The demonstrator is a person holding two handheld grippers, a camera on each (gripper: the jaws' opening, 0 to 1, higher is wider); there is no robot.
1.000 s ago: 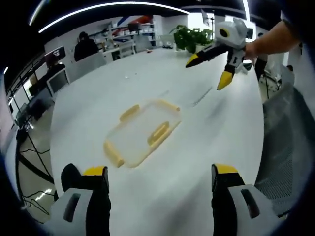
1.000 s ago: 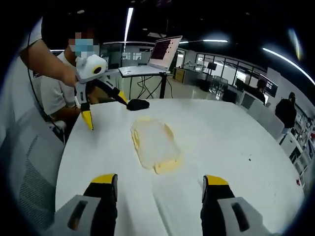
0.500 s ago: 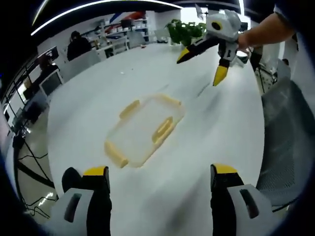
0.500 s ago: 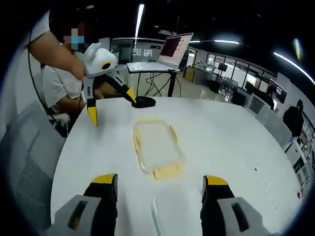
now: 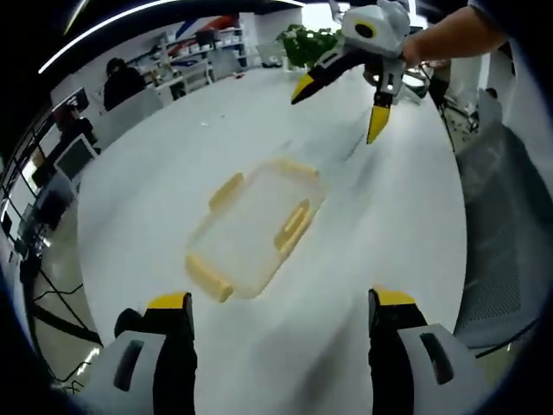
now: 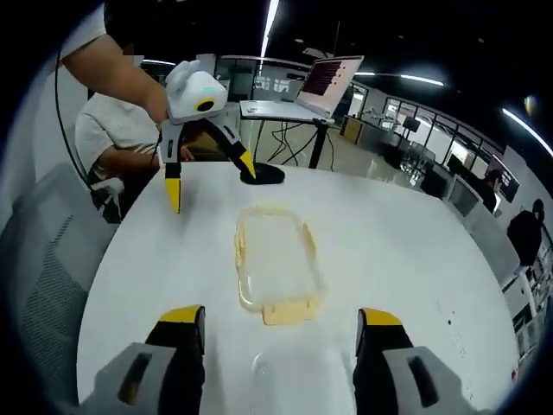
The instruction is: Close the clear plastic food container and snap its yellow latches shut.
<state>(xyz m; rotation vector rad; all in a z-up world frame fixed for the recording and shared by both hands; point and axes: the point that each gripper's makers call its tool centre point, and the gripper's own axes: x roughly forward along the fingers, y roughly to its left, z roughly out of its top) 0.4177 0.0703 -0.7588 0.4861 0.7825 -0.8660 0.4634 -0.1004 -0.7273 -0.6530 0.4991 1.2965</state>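
A clear plastic container part (image 5: pixel 255 226) with yellow latches on its sides lies flat on the white round table (image 5: pixel 155 164); in the right gripper view it (image 6: pixel 272 259) sits mid-table. My left gripper (image 5: pixel 281 301) hovers open above the table just short of it, and appears in the right gripper view (image 6: pixel 212 180) held in a hand beyond the container. My right gripper (image 6: pixel 281 317) is open too, and in the left gripper view it (image 5: pixel 340 108) hangs above the table past the container's far end. Neither gripper touches anything.
A second clear plastic piece (image 6: pixel 259 365) lies close below the right gripper's jaws, its outline faint. A black object (image 6: pixel 263 173) rests at the table's far edge. A laptop (image 6: pixel 333 76) stands on a stand behind. Mesh chairs (image 6: pixel 43 285) flank the table.
Both grippers have drawn closer over the table towards the container, which looks a little nearer in each view. It has not moved, and both sets of jaws stay open.
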